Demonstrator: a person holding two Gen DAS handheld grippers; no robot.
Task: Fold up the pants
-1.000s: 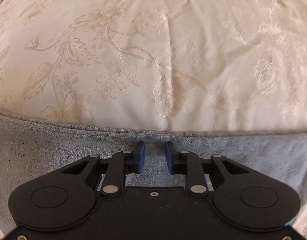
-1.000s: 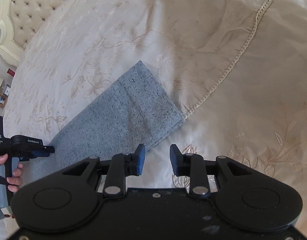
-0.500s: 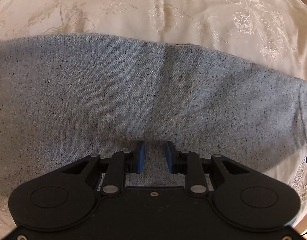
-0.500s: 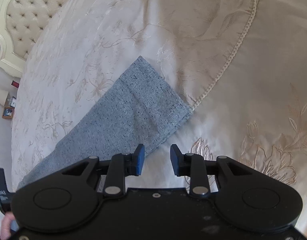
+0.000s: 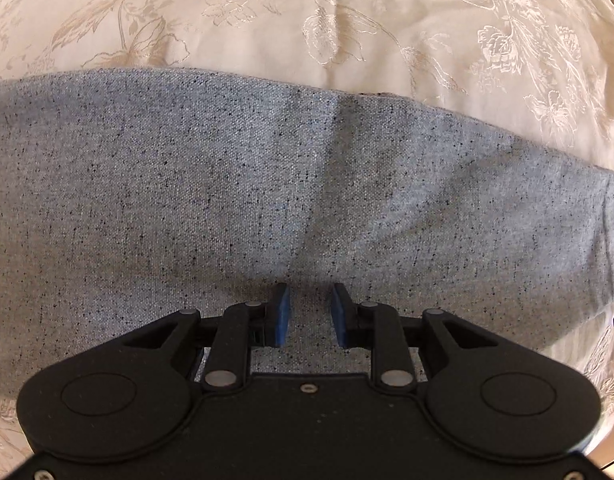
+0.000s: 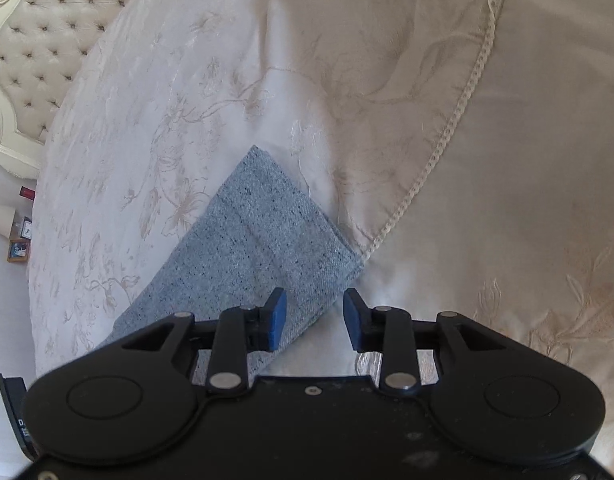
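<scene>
Speckled grey-blue pants (image 5: 267, 208) lie flat as a long band across the cream bedspread. My left gripper (image 5: 310, 314) points straight down over the band's near half, jaws apart with only flat cloth showing between the blue pads. In the right wrist view the leg end of the pants (image 6: 263, 240) runs diagonally up from the lower left. My right gripper (image 6: 313, 318) hovers over the near long edge by that end. Its jaws are opening, and nothing is pinched between its pads.
The embroidered cream bedspread (image 6: 487, 220) carries a lace trim line (image 6: 439, 152) running diagonally past the pants' corner. A tufted headboard (image 6: 39, 48) stands at upper left. Small items sit on a bedside surface (image 6: 19, 240) at far left.
The left view went from the pants' far edge to the middle of the band. The right gripper's jaws spread wider and it came closer to the leg end.
</scene>
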